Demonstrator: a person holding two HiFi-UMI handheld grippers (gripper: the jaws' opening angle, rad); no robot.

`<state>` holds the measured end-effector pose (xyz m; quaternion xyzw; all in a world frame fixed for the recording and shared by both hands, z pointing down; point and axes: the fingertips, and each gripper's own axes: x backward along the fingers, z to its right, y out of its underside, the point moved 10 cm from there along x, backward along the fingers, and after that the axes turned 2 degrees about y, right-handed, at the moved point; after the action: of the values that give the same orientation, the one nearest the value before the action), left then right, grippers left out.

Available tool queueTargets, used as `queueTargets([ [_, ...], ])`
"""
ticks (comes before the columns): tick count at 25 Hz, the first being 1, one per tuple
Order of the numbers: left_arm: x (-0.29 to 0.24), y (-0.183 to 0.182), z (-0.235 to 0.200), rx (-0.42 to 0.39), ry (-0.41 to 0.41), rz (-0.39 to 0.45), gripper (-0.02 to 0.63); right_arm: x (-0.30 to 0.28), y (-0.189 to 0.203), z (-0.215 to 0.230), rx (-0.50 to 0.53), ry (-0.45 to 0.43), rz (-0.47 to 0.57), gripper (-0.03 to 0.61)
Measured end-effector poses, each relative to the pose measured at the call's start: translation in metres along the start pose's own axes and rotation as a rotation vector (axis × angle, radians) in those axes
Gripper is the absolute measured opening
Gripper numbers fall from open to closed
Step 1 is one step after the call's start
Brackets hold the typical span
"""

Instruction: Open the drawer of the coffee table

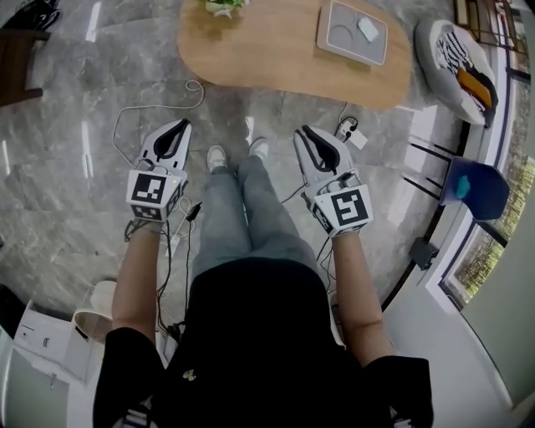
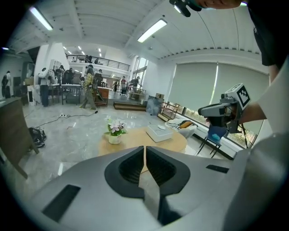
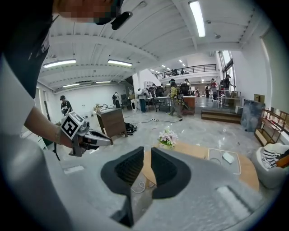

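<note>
I am holding both tongs pointed toward the coffee table point(image 1: 267, 50), which is lying ahead of them across bare floor, well apart.

- **Axis:** Its oval wooden top is running crosswise to the jaws, with most of its length ahead of the right gripper point(image 1: 304, 132).
- **Nearer side:** That gripper is sitting nearer the table's edge than the left gripper point(image 1: 180, 125).
- **Jaws:** The left jaws are resting closed on nothing. The right jaws are standing slightly parted and empty.
- **Table:** The top is carrying a flower pot point(image 1: 224, 5) and a grey tray point(image 1: 338, 38).
- **Drawer:** No drawer front is showing in any view. I am judging it sits beneath the top.
</note>
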<state>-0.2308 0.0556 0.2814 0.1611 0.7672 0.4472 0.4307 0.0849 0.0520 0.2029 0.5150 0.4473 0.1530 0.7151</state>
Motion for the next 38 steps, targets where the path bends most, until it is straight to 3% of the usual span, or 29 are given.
queueTargets([
  [12,-0.103,0.102,-0.067,0.006,-0.01,-0.083,0.052,-0.077,0.077,0.013,-0.015,-0.008,-0.083,0.066],
  [19,-0.167,0.165,-0.1,0.014,0.009,-0.112,0.124,-0.12,0.129,0.019,-0.016,-0.017,-0.112,0.069],
  [28,-0.245,0.252,-0.131,-0.088,0.048,-0.212,0.215,-0.162,0.205,0.021,-0.022,-0.024,-0.125,0.075],
  [38,-0.327,0.306,-0.147,-0.167,0.034,-0.152,0.282,-0.178,0.294,0.034,-0.064,0.005,-0.141,0.077],
])
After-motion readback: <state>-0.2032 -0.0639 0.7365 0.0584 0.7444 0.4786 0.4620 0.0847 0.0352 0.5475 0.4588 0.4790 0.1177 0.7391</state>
